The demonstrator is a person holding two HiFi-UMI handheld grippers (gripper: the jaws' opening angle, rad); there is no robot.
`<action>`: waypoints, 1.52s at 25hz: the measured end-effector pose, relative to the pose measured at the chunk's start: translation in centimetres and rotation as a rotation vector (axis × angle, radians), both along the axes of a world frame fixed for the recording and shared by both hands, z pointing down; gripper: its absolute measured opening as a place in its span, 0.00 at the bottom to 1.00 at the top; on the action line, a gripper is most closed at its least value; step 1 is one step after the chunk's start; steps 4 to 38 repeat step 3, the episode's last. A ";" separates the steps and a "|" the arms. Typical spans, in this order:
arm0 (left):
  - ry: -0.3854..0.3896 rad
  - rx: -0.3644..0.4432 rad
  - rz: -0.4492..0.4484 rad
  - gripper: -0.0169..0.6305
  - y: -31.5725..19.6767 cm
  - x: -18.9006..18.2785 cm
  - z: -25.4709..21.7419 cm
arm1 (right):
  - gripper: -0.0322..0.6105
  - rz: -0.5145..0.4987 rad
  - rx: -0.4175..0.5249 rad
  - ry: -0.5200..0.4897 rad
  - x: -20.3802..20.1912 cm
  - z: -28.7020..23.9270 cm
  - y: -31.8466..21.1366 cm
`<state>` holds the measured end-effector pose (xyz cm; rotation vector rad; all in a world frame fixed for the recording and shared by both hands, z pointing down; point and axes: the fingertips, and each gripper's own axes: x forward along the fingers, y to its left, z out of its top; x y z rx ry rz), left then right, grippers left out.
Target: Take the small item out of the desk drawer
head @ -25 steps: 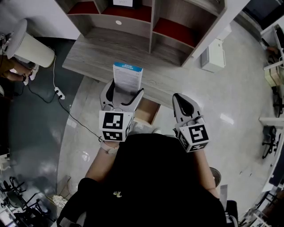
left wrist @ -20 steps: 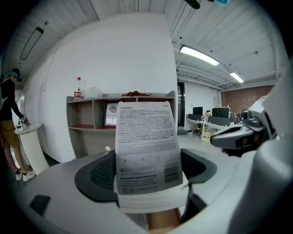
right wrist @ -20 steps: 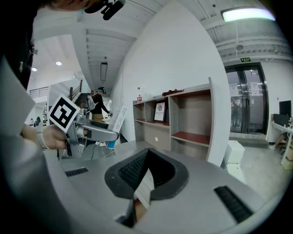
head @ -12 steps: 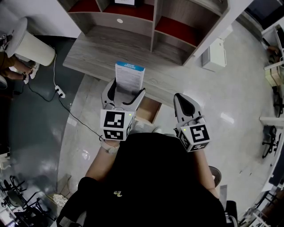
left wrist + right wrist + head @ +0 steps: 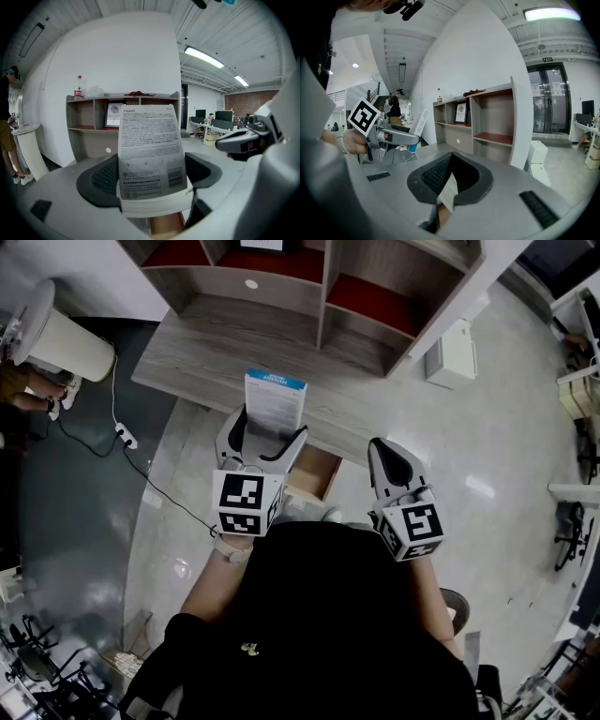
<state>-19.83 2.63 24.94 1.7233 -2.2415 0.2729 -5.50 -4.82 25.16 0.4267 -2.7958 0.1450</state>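
My left gripper (image 5: pixel 260 440) is shut on a small white box with a blue top (image 5: pixel 275 402), held upright over the front edge of the grey wooden desk (image 5: pixel 216 348). In the left gripper view the box (image 5: pixel 150 150) fills the middle, its printed side toward the camera, clamped between both dark pads (image 5: pixel 101 180). Below and to the right of it, the wooden drawer (image 5: pixel 313 474) stands pulled out. My right gripper (image 5: pixel 394 458) hovers right of the drawer, jaws shut together in a V (image 5: pixel 449 185). From the right gripper view I see the left gripper (image 5: pixel 389 136) holding the box (image 5: pixel 420 123).
A shelf unit with red-lined compartments (image 5: pixel 309 277) stands on the desk's back. A white bin (image 5: pixel 61 338) and a power strip with cable (image 5: pixel 122 434) are on the floor at left; a white case (image 5: pixel 457 354) is at right. A person (image 5: pixel 6 126) stands far left.
Almost nothing: the left gripper and the box have drifted a touch to the right. The right gripper holds its place.
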 end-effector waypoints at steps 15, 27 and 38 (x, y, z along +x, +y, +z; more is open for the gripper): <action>0.001 0.001 0.005 0.71 0.0 0.2 -0.1 | 0.04 0.002 0.002 0.000 0.2 0.0 0.1; 0.001 0.001 0.005 0.71 0.0 0.2 -0.1 | 0.04 0.002 0.002 0.000 0.2 0.0 0.1; 0.001 0.001 0.005 0.71 0.0 0.2 -0.1 | 0.04 0.002 0.002 0.000 0.2 0.0 0.1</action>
